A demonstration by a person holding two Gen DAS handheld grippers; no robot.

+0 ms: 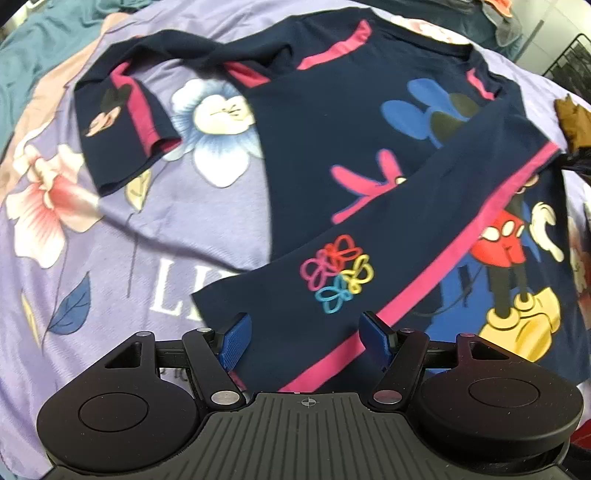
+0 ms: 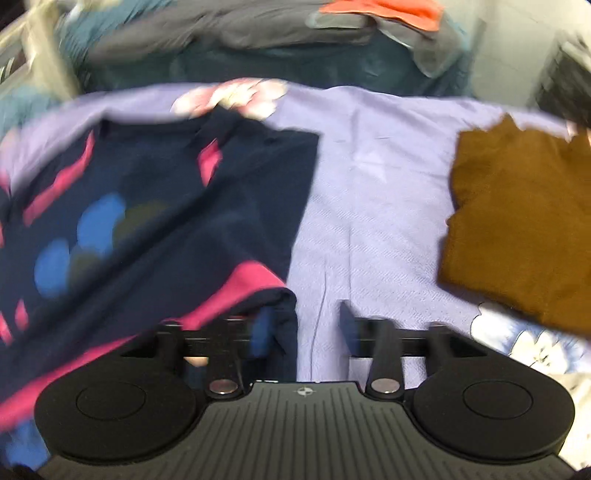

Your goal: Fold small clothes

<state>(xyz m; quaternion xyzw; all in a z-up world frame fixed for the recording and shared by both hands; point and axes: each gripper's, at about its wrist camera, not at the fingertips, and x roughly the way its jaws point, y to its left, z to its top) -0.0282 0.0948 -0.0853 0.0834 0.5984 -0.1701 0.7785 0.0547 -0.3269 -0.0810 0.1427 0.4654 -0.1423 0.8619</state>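
A navy long-sleeved shirt (image 1: 332, 122) with pink stripes and a cartoon mouse print lies on the purple floral bedspread (image 1: 110, 240). One sleeve (image 1: 369, 258) is folded diagonally across its front. The other sleeve (image 1: 125, 122) lies spread to the left. My left gripper (image 1: 306, 336) is open, its blue pads either side of the folded sleeve's cuff end. In the blurred right wrist view the shirt (image 2: 166, 206) is at left, and my right gripper (image 2: 306, 332) is open at the shirt's right edge, its left finger beside the fabric.
A folded brown garment (image 2: 517, 221) lies on the bedspread (image 2: 369, 184) to the right; its corner shows in the left wrist view (image 1: 572, 118). Grey, teal and orange clothes (image 2: 332, 33) are piled at the far edge. A dark wire rack (image 1: 569, 59) stands at the far right.
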